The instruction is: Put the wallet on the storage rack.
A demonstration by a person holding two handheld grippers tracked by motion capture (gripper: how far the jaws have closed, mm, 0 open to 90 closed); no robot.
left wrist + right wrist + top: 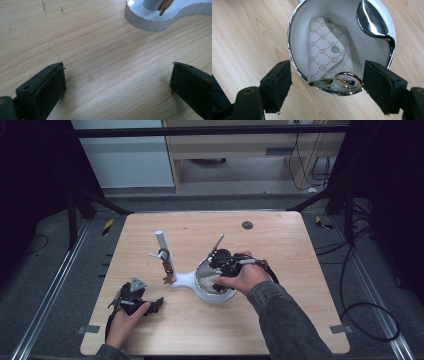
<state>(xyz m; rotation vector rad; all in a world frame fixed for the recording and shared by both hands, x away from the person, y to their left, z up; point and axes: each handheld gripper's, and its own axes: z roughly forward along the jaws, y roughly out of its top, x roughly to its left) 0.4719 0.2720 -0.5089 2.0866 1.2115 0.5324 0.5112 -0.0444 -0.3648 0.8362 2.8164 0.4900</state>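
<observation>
Right now the work looks like retrieving the small beige monogram-patterned fabric key pouch (328, 53) from the round white chrome-rimmed bowl (298, 35), which forms the 3 o'clock end of a white stand sitting at the table's centre. The right gripper (325, 82) hovers directly over the bowl with its jaws apart, straddling the near rim and pinching nothing; the pouch lies inside, its gold key ring (347, 80) resting against the rim at 6 o'clock. The next move, I judge, calls for dipping lower so 1 pad passes inside the rim, then closing on the ring or the pouch's edge. The left gripper (117, 82) rests at 7 o'clock on the light wooden table (75, 37), jaws wide and empty. Counted: 2 grippers, 1 bowl, 1 pouch, 1 ring, 1 upright white post (161, 242) at 10 o'clock.
</observation>
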